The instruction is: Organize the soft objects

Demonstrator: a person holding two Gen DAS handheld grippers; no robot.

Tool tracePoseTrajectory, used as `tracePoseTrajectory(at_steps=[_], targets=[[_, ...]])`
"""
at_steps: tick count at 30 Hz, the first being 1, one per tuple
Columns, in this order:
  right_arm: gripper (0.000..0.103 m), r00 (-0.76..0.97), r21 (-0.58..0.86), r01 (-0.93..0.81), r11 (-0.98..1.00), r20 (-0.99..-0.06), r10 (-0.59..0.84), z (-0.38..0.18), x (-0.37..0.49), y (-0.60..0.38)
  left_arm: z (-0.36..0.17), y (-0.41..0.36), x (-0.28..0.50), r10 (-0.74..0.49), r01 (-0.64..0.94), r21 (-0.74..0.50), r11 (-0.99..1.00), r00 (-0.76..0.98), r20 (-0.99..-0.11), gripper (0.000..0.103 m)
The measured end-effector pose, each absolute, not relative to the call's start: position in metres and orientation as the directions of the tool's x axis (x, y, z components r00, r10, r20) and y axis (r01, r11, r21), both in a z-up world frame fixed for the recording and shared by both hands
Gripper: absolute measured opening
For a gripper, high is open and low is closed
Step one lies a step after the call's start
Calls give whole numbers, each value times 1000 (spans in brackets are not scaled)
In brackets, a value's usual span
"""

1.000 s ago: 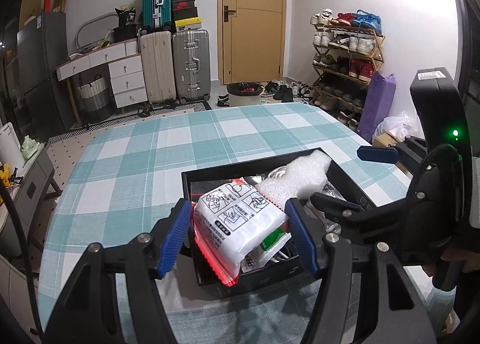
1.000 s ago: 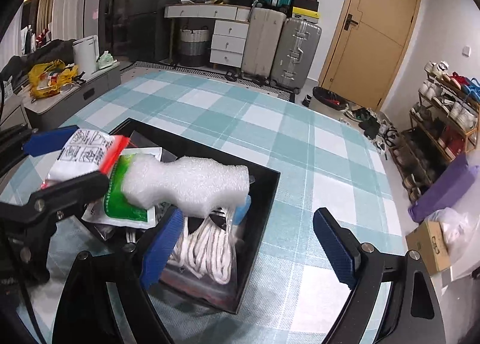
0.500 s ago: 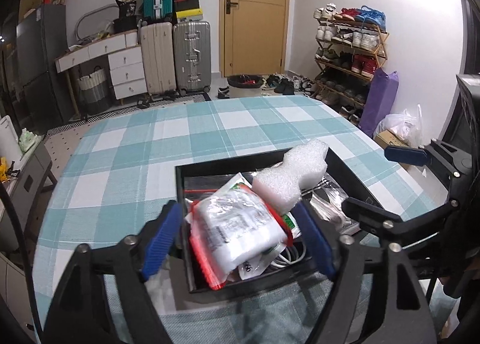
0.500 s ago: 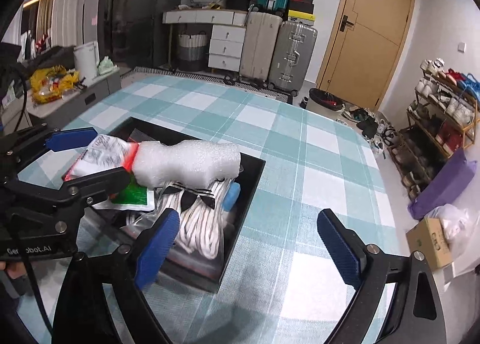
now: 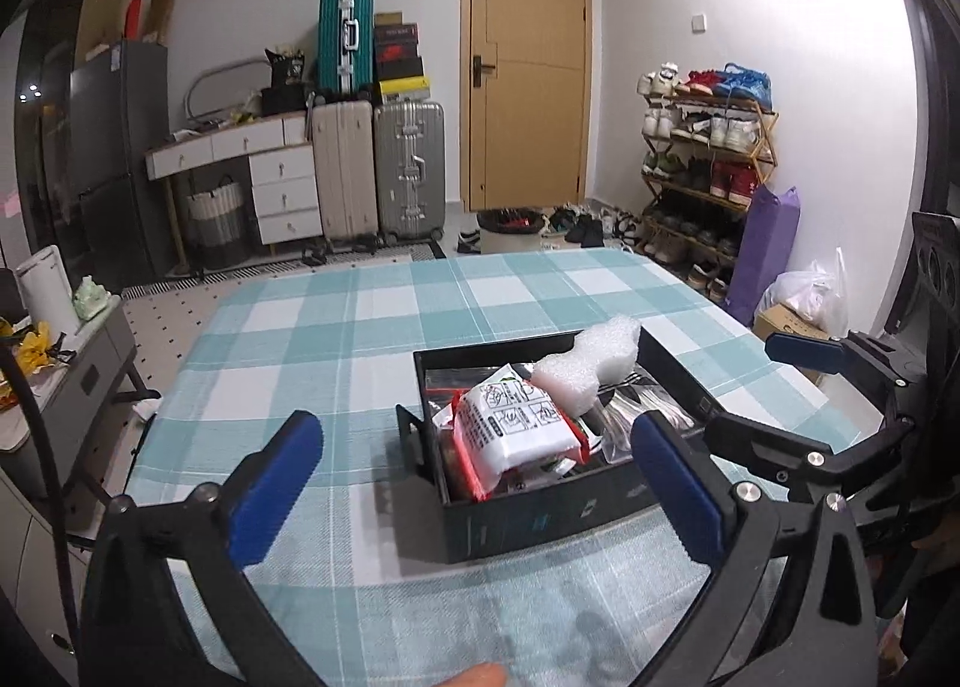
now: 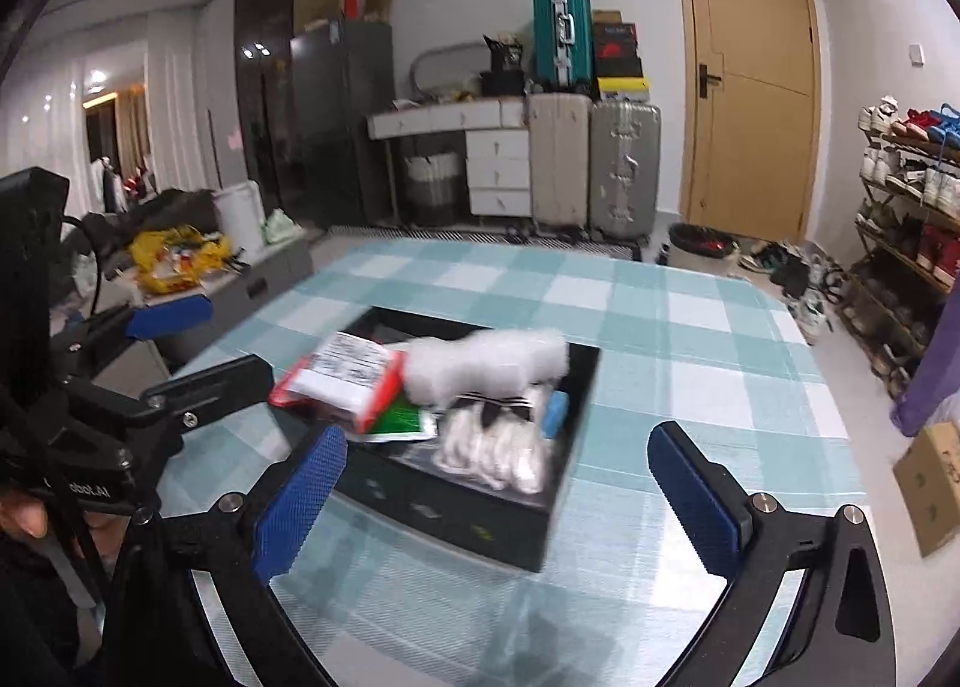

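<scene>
A black box [image 5: 540, 519] [image 6: 450, 513] sits on the checked tablecloth. A white packet with red edges [image 5: 516, 429] [image 6: 342, 381] lies on top of its contents at the near left. A white foam piece [image 5: 591, 363] [image 6: 486, 366] lies across the box. A bag of white cord [image 6: 498, 447] and a green packet [image 6: 399, 423] lie inside. My left gripper [image 5: 480, 483] is open and empty, pulled back from the box. My right gripper [image 6: 498, 501] is open and empty, above the table in front of the box.
The checked tablecloth [image 5: 336, 339] covers the table around the box. Suitcases [image 5: 378, 165], a white drawer unit [image 5: 282, 195] and a wooden door [image 5: 525, 105] stand behind. A shoe rack [image 5: 702, 159] is at the right. A cardboard carton [image 6: 930, 483] lies on the floor.
My left gripper has let go of the white packet, opened wide and drawn back. My right gripper has drawn back and up from the box. The foam piece stays on the box.
</scene>
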State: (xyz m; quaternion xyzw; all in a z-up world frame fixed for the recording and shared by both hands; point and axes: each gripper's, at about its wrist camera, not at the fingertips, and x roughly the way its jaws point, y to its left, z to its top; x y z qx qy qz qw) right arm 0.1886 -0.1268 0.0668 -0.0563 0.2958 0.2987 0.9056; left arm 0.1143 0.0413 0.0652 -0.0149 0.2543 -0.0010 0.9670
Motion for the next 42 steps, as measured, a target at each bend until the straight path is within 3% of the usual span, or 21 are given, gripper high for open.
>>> tracePoseTrajectory(at_steps=[7, 19, 42], targets=[[102, 657, 102, -606, 789, -495, 569, 71, 159, -130, 57, 41, 91, -27, 2, -54, 999, 887, -462, 103], [102, 682, 89, -593, 800, -473, 558, 53, 149, -140, 28, 41, 91, 29, -59, -52, 997, 890, -455, 103], [102, 715, 102, -577, 810, -415, 562, 46, 143, -149, 25, 43, 90, 66, -91, -37, 995, 902, -426, 103]])
